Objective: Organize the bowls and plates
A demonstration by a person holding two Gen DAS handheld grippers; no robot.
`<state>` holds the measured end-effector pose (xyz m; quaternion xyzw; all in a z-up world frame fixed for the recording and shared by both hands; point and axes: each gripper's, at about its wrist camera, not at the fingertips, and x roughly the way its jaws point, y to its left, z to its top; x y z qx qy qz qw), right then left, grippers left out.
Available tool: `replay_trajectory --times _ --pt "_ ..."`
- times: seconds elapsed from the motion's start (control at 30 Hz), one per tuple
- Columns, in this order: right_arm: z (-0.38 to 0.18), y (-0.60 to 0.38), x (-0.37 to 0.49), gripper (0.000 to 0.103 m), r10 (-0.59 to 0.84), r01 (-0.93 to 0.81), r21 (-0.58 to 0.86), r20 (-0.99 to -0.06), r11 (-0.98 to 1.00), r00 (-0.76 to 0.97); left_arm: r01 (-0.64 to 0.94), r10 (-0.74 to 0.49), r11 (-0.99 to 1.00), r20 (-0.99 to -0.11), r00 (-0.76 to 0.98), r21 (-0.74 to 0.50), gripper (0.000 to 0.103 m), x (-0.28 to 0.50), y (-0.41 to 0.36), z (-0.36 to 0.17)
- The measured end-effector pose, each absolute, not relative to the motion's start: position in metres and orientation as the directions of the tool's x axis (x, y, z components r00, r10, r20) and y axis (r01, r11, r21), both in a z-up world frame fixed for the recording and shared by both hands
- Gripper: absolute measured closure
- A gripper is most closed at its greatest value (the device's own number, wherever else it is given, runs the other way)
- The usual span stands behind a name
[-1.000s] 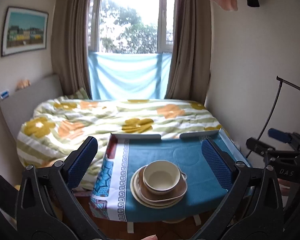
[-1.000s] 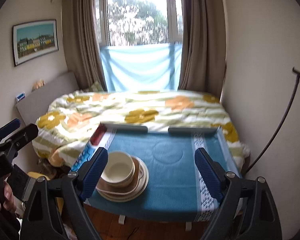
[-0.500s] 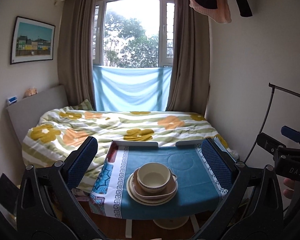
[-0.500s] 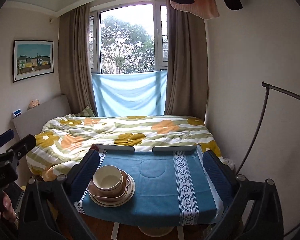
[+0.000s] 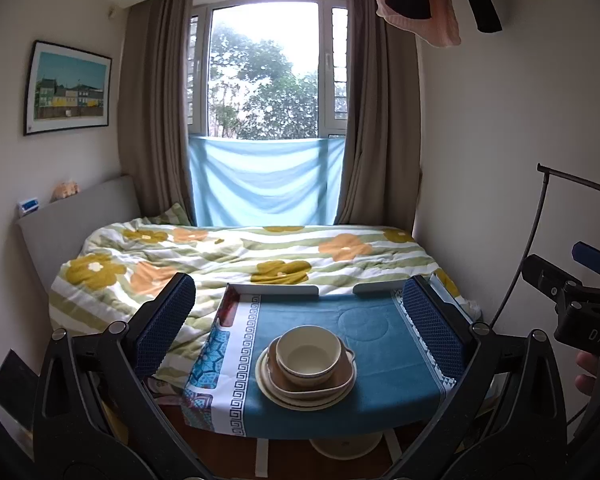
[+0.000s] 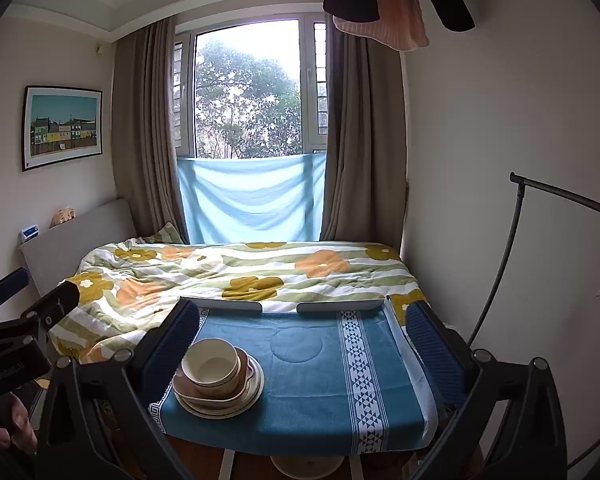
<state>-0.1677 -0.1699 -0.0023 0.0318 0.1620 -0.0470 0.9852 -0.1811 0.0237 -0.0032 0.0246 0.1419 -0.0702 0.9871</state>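
Both my tongs, left (image 5: 300,308) and right (image 6: 300,332), gape empty; stack (image 5: 306,368) at table's (image 5: 400,400) near-left edge, nearer left.

Soft daylight from the overexposed window (image 5: 266,70) lights the room evenly; both views sharp, with fisheye-bent, vignetted edges.
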Motion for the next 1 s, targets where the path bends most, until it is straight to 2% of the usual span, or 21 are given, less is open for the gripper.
replay_trajectory --times 1.0 --pt "-0.0077 -0.1676 -0.1746 0.001 -0.124 0.149 0.044 -0.356 0.988 0.926 0.164 -0.143 0.986 -0.301 0.943 0.043 0.0 -0.1884 0.0204 -0.0062"
